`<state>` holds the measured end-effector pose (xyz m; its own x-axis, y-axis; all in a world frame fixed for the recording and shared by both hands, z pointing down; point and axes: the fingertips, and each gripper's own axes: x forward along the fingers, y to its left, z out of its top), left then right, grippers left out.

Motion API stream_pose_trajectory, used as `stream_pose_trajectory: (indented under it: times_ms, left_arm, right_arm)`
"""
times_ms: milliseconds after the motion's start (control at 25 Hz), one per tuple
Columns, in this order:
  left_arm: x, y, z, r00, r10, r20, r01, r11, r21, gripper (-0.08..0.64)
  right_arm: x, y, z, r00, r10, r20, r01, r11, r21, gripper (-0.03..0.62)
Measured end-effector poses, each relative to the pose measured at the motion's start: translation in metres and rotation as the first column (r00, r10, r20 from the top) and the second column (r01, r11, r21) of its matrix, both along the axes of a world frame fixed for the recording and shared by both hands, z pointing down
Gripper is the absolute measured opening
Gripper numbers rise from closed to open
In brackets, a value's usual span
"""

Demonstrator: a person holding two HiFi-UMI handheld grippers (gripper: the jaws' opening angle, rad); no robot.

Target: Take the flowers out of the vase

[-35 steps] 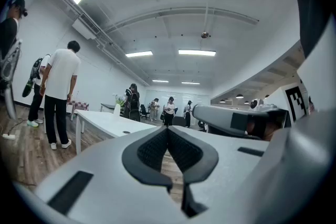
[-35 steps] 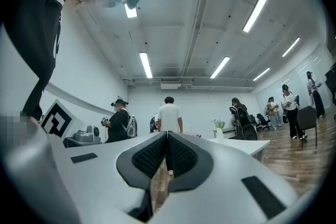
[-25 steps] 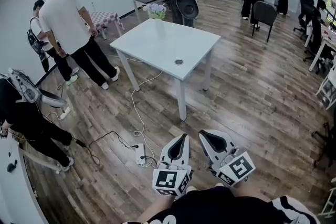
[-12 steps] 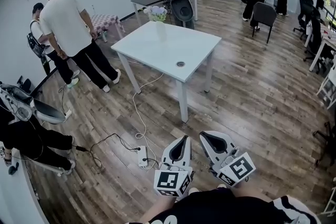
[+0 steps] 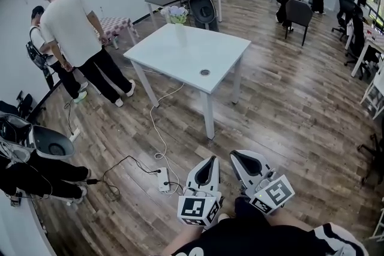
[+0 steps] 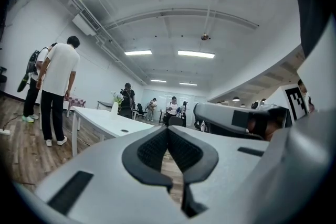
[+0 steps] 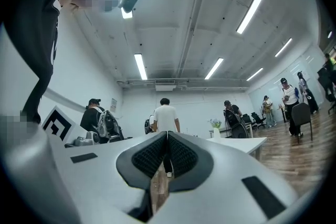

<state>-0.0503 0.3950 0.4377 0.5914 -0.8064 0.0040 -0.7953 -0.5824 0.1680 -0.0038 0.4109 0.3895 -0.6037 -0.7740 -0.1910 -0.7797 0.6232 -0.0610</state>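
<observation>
Standing well apart from the worktop (image 5: 198,63), left gripper (image 5: 210,158) and right gripper (image 5: 234,154) have fingers pressed together, empty; flowers (image 5: 176,11) sit in the vase (image 5: 181,30), nothing done yet.

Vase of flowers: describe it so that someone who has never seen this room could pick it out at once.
Find the large white table on the wooden floor. At its far corner stands a slim white vase holding pale flowers; the only other thing on the tabletop is a small dark disc.
</observation>
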Motion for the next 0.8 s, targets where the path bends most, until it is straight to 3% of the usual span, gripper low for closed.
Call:
stream_pose_trajectory:
  times_ms: [360, 800]
  left_arm:
    - [-0.001, -0.028, 0.002, 1.0, -0.012, 0.005, 0.012, 1.0, 0.002, 0.002]
    - [0.008, -0.119, -0.001, 0.998, -0.053, 0.015, 0.053, 0.998, 0.02, 0.002]
  right_arm:
    - [-0.002, -0.03, 0.001, 1.0, -0.024, 0.02, 0.024, 1.0, 0.005, 0.02]
    - [0.004, -0.124, -0.004, 0.997, -0.069, 0.014, 0.069, 0.997, 0.02, 0.02]
